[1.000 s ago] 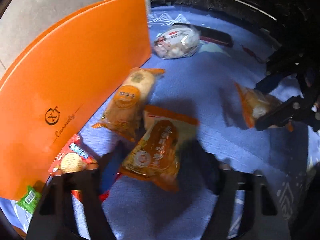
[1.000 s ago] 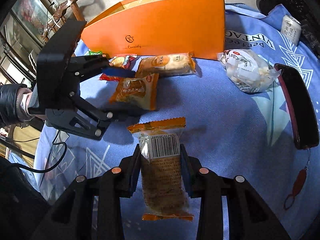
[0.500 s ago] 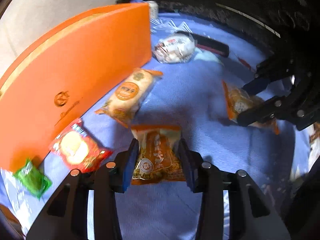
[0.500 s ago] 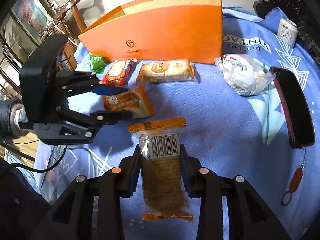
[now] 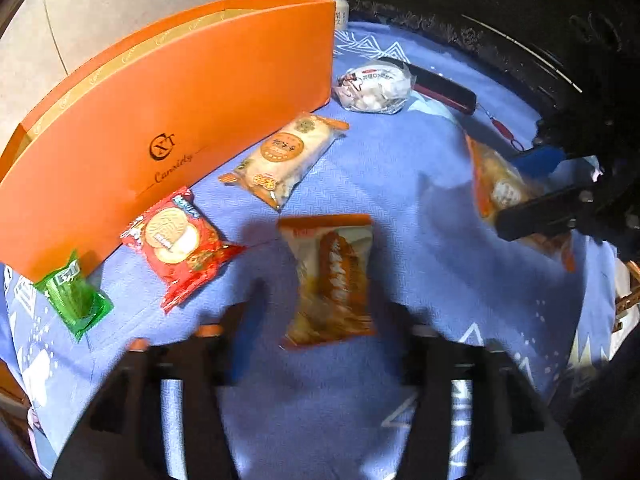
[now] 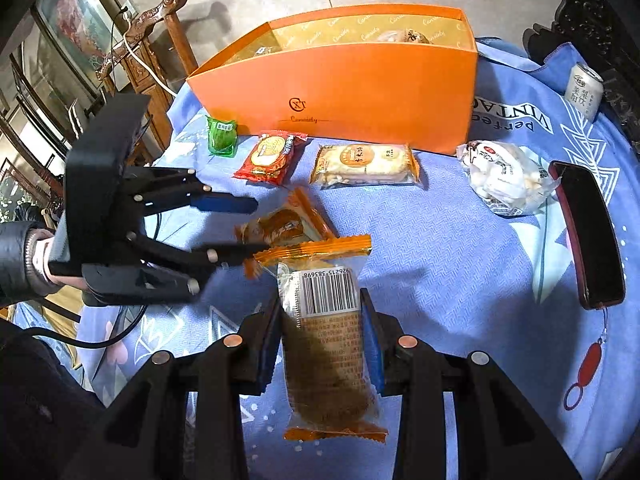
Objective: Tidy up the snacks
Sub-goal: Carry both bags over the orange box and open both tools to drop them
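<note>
An orange-wrapped cake pack (image 5: 328,276) lies blurred between my left gripper's (image 5: 324,316) fingers. Those jaws are opening and the pads stand clear of the pack. In the right wrist view the left gripper (image 6: 256,226) reaches in from the left over the same pack (image 6: 280,228). My right gripper (image 6: 320,304) is shut on a second orange pack (image 6: 328,352), barcode side up, held above the blue cloth. The open orange box (image 6: 360,92) stands at the back with a wrapped snack inside.
Along the box front lie a green pack (image 5: 74,296), a red pack (image 5: 176,240) and a long beige pack (image 5: 284,156). A clear bag of white sweets (image 6: 504,176), a dark case (image 6: 588,236) and a can (image 6: 584,88) sit to the right. A wooden chair stands beyond the table's left edge.
Half a second ago the left jaws were closed on the orange cake pack; now they have spread and the pack sits loose between them. The right gripper has risen a little with its pack.
</note>
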`<state>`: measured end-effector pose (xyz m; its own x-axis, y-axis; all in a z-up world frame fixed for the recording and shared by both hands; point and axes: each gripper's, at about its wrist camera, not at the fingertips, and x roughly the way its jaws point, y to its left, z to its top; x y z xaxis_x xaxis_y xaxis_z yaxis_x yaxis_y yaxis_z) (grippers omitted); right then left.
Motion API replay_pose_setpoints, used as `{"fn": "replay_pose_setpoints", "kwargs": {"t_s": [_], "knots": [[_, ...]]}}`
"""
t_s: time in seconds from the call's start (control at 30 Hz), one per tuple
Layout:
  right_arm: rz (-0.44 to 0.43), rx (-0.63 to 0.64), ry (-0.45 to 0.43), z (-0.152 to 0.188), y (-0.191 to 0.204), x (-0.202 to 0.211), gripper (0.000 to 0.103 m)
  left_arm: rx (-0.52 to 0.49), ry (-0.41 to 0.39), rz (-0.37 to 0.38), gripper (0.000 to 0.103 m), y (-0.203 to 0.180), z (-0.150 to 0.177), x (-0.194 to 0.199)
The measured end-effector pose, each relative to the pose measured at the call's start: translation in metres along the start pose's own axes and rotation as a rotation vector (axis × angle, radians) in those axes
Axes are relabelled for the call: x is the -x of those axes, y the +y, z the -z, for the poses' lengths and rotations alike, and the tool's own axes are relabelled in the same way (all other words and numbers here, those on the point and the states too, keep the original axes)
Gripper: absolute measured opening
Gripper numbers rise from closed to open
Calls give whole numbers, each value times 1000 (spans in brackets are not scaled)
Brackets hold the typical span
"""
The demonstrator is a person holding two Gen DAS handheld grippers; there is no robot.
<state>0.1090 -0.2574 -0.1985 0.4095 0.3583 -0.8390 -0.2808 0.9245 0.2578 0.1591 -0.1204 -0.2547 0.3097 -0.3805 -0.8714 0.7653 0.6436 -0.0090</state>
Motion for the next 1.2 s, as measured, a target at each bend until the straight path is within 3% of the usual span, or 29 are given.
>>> {"fn": "replay_pose_setpoints", "kwargs": {"t_s": [0.13, 0.27, 0.47, 0.83, 1.2], "knots": [[13, -14, -4, 2, -2, 2, 36, 4, 37, 34, 66, -4, -4, -14], [21, -21, -11, 4, -2, 4, 36, -7, 32, 78, 37, -15, -7, -17], [33, -34, -12, 6, -3, 5, 36, 73, -5, 140, 23, -12, -8, -9], [47, -37, -23, 4, -3, 9, 36, 105, -38, 131, 17, -5, -8, 12], [23, -5, -86, -28, 11, 26, 36, 207, -200, 42, 17, 38, -32, 96]]}}
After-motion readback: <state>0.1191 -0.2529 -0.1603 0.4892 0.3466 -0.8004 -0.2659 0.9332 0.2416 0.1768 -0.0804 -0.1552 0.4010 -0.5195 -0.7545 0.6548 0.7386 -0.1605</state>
